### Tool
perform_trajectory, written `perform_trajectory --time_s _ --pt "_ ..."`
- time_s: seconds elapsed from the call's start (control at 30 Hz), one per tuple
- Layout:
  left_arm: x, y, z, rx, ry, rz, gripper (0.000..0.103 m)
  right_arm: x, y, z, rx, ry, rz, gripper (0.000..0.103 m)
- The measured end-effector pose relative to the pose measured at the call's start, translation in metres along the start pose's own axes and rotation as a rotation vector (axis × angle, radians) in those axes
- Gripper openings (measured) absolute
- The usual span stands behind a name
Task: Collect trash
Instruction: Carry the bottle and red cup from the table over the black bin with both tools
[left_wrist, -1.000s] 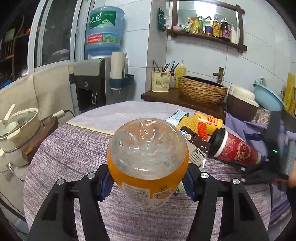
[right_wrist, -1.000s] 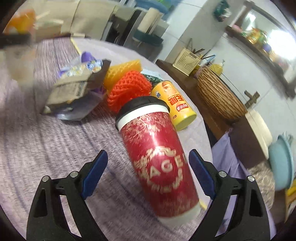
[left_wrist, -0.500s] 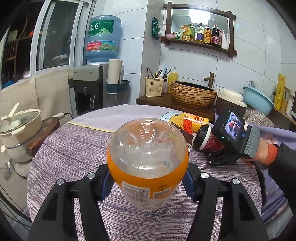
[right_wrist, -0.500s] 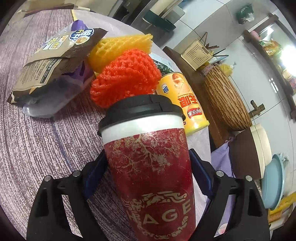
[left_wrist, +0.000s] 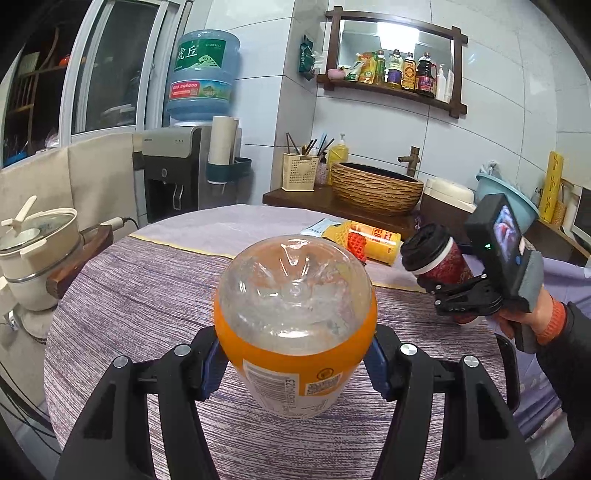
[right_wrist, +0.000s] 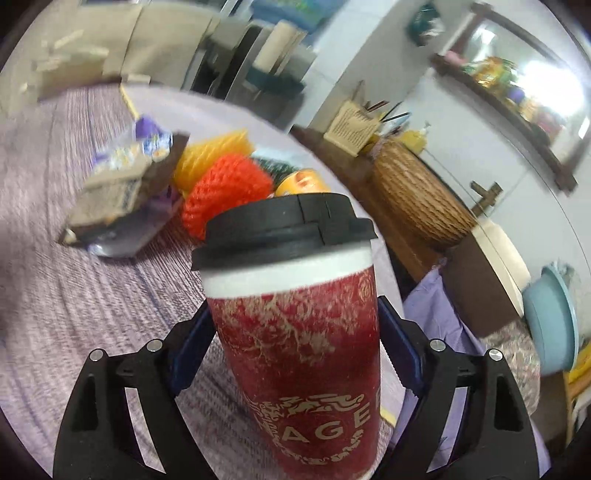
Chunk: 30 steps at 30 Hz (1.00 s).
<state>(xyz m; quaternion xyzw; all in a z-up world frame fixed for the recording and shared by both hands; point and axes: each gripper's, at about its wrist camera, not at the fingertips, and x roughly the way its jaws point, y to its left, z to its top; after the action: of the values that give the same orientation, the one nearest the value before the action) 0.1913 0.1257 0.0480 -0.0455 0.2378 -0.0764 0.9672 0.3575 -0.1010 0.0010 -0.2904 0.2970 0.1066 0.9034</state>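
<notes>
My left gripper (left_wrist: 295, 365) is shut on a clear plastic bottle (left_wrist: 295, 314) with an orange label, its base pointing away from the camera, held above the round table (left_wrist: 147, 288). My right gripper (right_wrist: 295, 350) is shut on a red paper cup (right_wrist: 299, 332) with a black lid, lifted off the table. The cup (left_wrist: 439, 258) and right gripper (left_wrist: 454, 291) also show at the right of the left wrist view. More trash lies on the table: a brown snack bag (right_wrist: 118, 188), orange foam net (right_wrist: 229, 188), yellow foam net (right_wrist: 210, 155) and a yellow can (left_wrist: 380, 240).
A white pot (left_wrist: 33, 254) stands at the table's left edge. A water dispenser (left_wrist: 177, 166), a woven basin (left_wrist: 376, 184) on a wooden counter and a blue basin (right_wrist: 550, 317) stand beyond the table.
My right gripper closed on the red cup and lifted it up off the table. My left gripper kept holding the bottle and rose slightly.
</notes>
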Motion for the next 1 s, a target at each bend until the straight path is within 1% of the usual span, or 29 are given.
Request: perform_trajectory --time_s 0.1,0.33,0.5,0.73,0.8,0.9,1.0 --pt "-0.003 -0.007 -0.001 -0.003 -0.005 -0.013 0.061 -0.029 -0.011 -0.011 0.072 -0.056 0.011 0.083" --pt "-0.008 -0.033 -0.002 0.008 -0.009 -0.049 0.061 -0.076 -0.033 -0.042 0.226 -0.155 0.050 0.082" --pt "-0.009 -0.060 -0.001 0.024 -0.011 -0.090 0.061 -0.101 -0.040 -0.063 0.298 -0.188 0.066 0.081" --pt "-0.010 -0.102 -0.002 0.037 -0.014 -0.163 0.061 -0.126 -0.053 -0.092 0.384 -0.211 0.071 0.081" --pt "-0.010 -0.119 -0.002 0.047 -0.014 -0.195 0.061 -0.137 -0.059 -0.103 0.412 -0.219 0.066 0.081" --pt "-0.009 -0.142 -0.005 0.077 -0.019 -0.216 0.061 -0.152 -0.066 -0.120 0.449 -0.231 0.045 0.081" --pt "-0.006 -0.167 -0.007 0.088 -0.009 -0.273 0.061 -0.171 -0.078 -0.145 0.500 -0.236 0.007 0.081"
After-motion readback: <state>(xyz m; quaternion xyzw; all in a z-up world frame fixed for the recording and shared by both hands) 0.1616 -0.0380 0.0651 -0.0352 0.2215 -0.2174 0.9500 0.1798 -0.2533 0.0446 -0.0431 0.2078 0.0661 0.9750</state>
